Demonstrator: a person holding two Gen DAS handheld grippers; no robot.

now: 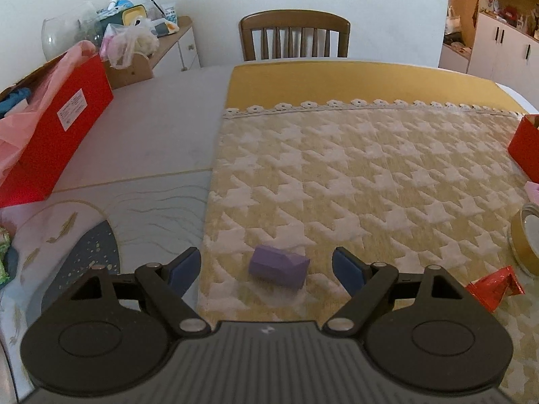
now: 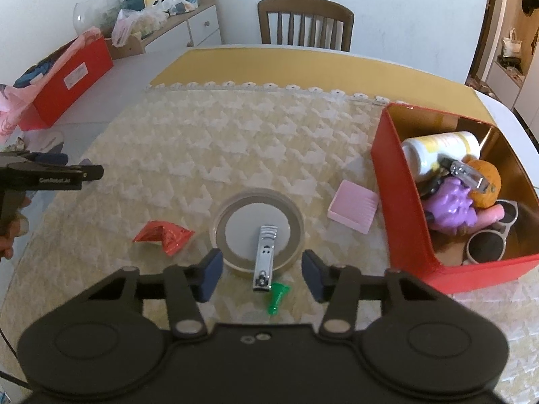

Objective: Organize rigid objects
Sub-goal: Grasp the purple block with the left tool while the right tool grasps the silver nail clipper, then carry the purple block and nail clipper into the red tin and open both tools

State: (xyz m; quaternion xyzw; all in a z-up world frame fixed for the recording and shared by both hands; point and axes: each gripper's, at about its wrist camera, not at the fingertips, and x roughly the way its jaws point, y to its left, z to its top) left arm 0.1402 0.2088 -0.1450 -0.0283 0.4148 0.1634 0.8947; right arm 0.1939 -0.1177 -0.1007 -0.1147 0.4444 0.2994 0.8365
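A small purple block [image 1: 279,271] lies on the patterned cloth between the wide-apart fingers of my left gripper [image 1: 266,264], which is open and clear of it. A silver nail clipper [image 2: 264,256] rests with one end on a roll of tape [image 2: 222,235], between the fingers of my right gripper [image 2: 261,267]. Gaps show on both sides of the clipper, so that gripper is open. A green peg [image 2: 278,298] lies just below the clipper. The red tin [image 2: 404,208] at the right holds a bottle, an orange, a purple toy, sunglasses and another clipper.
A red crumpled wrapper [image 2: 163,234] and a pink ribbed pad [image 2: 353,210] lie on the cloth near the tape. A long red box [image 1: 57,128] stands at the table's left. A wooden chair [image 1: 294,35] sits behind the far edge. A hand holds the left gripper [image 2: 84,170].
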